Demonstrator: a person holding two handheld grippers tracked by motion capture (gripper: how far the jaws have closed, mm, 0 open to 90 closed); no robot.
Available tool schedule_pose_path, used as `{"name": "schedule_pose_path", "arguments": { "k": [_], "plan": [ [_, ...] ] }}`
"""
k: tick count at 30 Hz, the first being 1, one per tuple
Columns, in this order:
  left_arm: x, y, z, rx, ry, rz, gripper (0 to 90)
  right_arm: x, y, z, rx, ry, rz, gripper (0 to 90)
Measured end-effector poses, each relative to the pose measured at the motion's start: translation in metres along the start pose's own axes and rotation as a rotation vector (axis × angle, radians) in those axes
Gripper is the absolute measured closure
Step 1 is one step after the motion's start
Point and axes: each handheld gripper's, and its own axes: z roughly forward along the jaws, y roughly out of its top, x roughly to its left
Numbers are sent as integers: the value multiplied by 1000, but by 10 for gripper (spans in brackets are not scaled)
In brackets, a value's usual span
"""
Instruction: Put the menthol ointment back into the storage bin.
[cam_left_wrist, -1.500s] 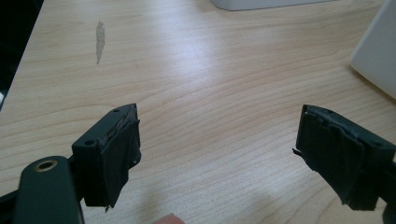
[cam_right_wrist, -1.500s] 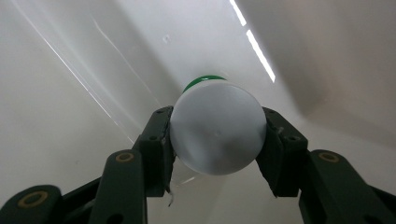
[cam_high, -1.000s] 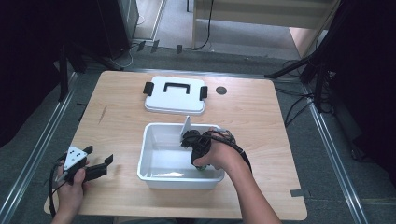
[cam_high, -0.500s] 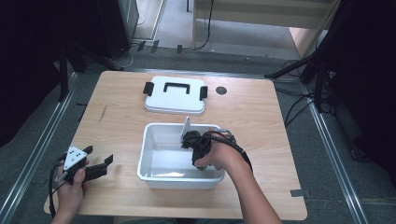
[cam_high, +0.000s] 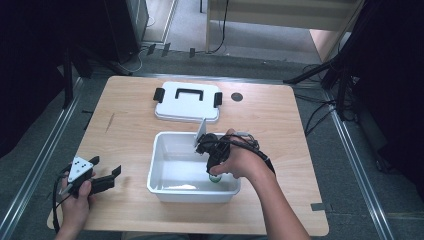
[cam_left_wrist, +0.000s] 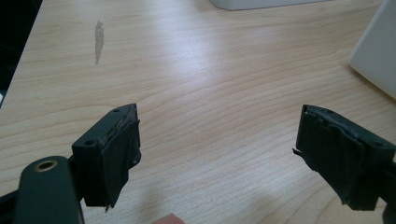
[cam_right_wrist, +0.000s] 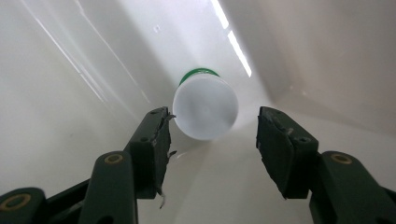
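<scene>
Right gripper view | right claw parted | straddling white bottle, unclamped

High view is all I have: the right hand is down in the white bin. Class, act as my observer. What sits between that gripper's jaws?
Observer: A small white bottle with a green band lies in the bin; the right gripper has its jaws open around it, a gap showing on one side.
Operator: And the left gripper's jaws?
Observer: The left gripper is wide open over bare wooden table, nothing between its jaws.
Operator: Anything near it?
Observer: A grey smudge marks the wood beyond its jaws.
</scene>
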Motion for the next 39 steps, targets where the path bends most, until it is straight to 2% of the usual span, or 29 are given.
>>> {"name": "schedule_pose_path", "arguments": {
  "k": [6, 8, 9, 14, 17, 27, 30, 38, 39],
  "plan": [
    [0, 0, 0, -1, 3, 3, 148, -4, -8, -32, -58, 2, 10, 445],
    [0, 0, 0, 1, 3, 3, 148, -4, -14, -48, -95, 6, 23, 444],
    [0, 0, 0, 1, 3, 3, 148, -4, -14, -48, -95, 6, 23, 444],
    [0, 0, 0, 1, 4, 4, 148, -8, -27, -71, -141, 6, 40, 441],
    [0, 0, 0, 1, 3, 3, 148, -15, -38, -80, -159, -2, 63, 440],
    [-1, 0, 0, 3, 9, 7, 148, -42, -82, -83, -163, -16, 164, 437],
    [-1, 0, 1, 4, 11, 7, 148, -50, -95, -79, -159, -20, 173, 436],
    [-1, 0, 1, 5, 13, 5, 148, -64, -121, -66, -151, -7, 233, 435],
    [-1, 0, 1, 5, 14, 4, 148, -66, -123, -64, -155, -8, 229, 434]
  ]
}}
